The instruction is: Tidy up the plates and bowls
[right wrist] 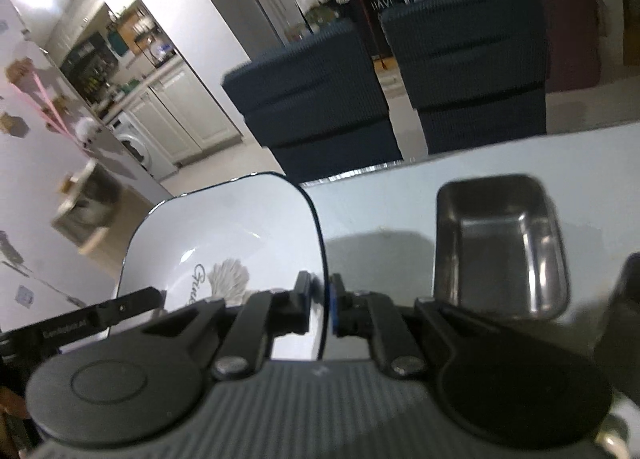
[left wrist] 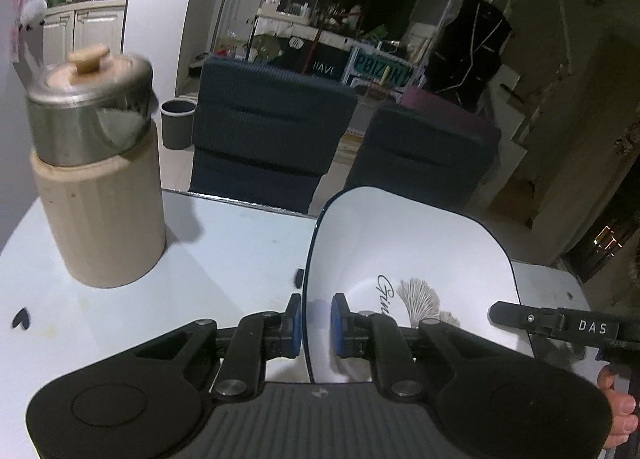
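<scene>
A white square plate [left wrist: 408,259] with a dark rim and a feather print is held tilted above the white table [left wrist: 224,251]. My left gripper [left wrist: 316,325] is shut on its left edge. My right gripper [right wrist: 320,305] is shut on the plate's [right wrist: 228,231] right edge. The tip of the right gripper [left wrist: 520,317] shows at the plate's right side in the left wrist view. The left gripper's finger [right wrist: 132,301] shows at the plate's left side in the right wrist view.
A beige canister with a steel lid and wooden knob [left wrist: 96,163] stands on the table at the left. A rectangular steel tray [right wrist: 500,243] lies on the table [right wrist: 380,211] right of the plate. Two dark chairs [left wrist: 272,135] stand behind the far edge.
</scene>
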The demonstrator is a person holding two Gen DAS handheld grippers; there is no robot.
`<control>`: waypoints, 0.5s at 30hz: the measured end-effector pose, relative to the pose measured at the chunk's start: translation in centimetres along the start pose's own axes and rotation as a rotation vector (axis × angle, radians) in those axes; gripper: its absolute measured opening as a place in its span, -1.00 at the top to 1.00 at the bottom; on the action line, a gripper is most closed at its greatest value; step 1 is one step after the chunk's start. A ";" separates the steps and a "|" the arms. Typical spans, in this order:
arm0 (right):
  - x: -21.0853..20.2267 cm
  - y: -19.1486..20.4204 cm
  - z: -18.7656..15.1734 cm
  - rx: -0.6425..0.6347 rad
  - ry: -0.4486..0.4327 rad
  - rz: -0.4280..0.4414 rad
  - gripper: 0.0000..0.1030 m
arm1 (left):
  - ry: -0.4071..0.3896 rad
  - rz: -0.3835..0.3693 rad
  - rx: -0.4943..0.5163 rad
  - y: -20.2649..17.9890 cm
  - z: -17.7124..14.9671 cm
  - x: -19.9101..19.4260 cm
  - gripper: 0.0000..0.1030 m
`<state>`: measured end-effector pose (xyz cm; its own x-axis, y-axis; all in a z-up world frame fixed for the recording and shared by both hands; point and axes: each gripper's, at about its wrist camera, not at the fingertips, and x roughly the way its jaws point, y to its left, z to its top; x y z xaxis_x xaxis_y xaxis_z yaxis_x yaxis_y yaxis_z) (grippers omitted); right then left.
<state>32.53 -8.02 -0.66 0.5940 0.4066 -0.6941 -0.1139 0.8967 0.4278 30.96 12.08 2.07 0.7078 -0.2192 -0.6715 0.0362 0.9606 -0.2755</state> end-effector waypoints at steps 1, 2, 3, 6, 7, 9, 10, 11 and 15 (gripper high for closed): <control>-0.9 0.1 -0.4 -0.009 -0.006 0.001 0.79 | -0.004 0.000 0.002 -0.6 -0.2 -0.9 0.70; -1.9 0.1 -0.6 -0.017 -0.011 0.002 0.79 | -0.006 0.000 0.003 -1.1 -0.5 -1.7 0.70; -2.8 0.2 -0.9 -0.022 -0.014 0.002 0.79 | -0.008 -0.001 0.005 -1.8 -0.9 -2.7 0.70; -5.9 0.0 -2.1 -0.030 -0.028 0.004 0.79 | -0.015 -0.009 0.016 -3.7 -2.4 -5.1 0.70; -6.9 -0.1 -2.5 -0.039 -0.034 0.003 0.79 | -0.017 -0.013 0.016 -4.3 -3.0 -5.8 0.70; -8.8 -0.6 -3.4 -0.045 -0.042 0.005 0.79 | -0.019 -0.019 0.013 -5.2 -4.2 -7.2 0.70; -9.7 -0.7 -4.0 -0.045 -0.044 0.006 0.79 | -0.021 -0.021 0.014 -5.6 -4.9 -7.8 0.70; -10.6 -1.0 -4.6 -0.044 -0.046 0.008 0.79 | -0.021 -0.023 0.016 -6.1 -5.5 -8.4 0.70; -13.4 -2.6 -7.0 -0.027 -0.049 0.005 0.79 | -0.013 -0.048 0.011 -7.5 -8.6 -10.4 0.73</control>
<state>19.25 -14.54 3.50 0.6316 0.4030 -0.6623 -0.1385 0.8992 0.4151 17.21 5.69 5.20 0.7141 -0.2628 -0.6489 0.0778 0.9509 -0.2994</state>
